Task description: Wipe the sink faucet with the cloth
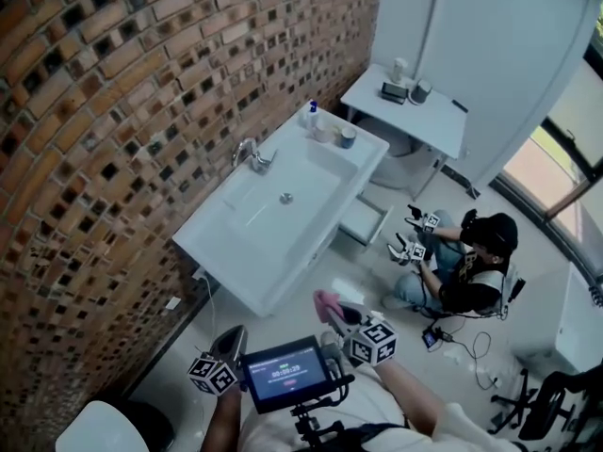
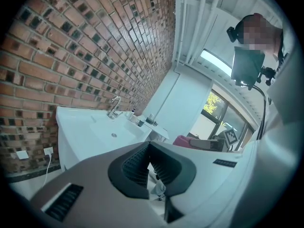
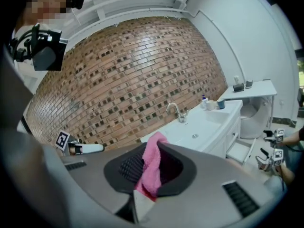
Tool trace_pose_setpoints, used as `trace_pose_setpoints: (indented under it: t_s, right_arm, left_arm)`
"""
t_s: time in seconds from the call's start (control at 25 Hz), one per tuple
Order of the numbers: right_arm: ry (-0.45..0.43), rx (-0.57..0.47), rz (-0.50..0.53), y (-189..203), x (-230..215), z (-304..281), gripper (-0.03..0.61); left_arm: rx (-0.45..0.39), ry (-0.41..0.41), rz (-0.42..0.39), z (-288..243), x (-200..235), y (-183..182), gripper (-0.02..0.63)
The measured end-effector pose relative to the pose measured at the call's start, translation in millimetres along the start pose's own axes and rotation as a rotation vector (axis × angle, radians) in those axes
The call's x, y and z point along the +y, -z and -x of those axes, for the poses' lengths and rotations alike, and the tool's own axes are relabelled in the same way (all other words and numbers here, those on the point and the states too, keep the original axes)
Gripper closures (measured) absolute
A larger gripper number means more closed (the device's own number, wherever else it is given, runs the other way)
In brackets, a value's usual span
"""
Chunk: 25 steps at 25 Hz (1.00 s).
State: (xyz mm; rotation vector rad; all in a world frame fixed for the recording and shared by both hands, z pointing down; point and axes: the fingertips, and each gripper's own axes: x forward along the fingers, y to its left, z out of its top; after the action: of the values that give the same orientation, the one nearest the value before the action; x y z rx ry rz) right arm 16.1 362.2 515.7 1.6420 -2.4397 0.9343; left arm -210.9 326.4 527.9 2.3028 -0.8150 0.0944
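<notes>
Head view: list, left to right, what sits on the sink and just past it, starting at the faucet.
faucet, drain, blue-capped bottle, blue cup, dark box on the side table

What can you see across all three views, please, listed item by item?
brick wall: 1, brown, left of the head view
sink: 1, white, against that wall
faucet: 1, chrome, at the sink's back edge
bottle: 1, white with blue cap, sink's far corner
cups: 2, one white, one blue, beside the bottle
side table: 1, white, beyond the sink, small items on it
second person: 1, dark top, low on the floor
screen: 1, black, lit, on the wearer's rig
cloth: 1, pink, in the right gripper
left gripper: 1, grey, fingers shut, empty
right gripper: 1, grey, shut on the cloth
</notes>
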Motion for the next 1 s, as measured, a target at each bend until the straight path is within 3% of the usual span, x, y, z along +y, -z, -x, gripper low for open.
trace_pose_setpoints:
  t_s: [0.4, 0.64, 1.0]
  right_arm:
    - [-0.006, -0.033, -0.024, -8, 5, 13, 0.525]
    - [-0.006, -0.029, 0.059, -2, 15, 20, 0.525]
    - [0.011, -0.042, 0.068, 0, 9, 29, 0.525]
  left_arm:
    - [0.007, -0.002, -0.003, 4, -4, 7, 0.611]
    - [0.018, -0.004, 0.009, 6, -5, 17, 0.611]
    - [0.035, 0.002, 0.007, -3, -5, 24, 0.611]
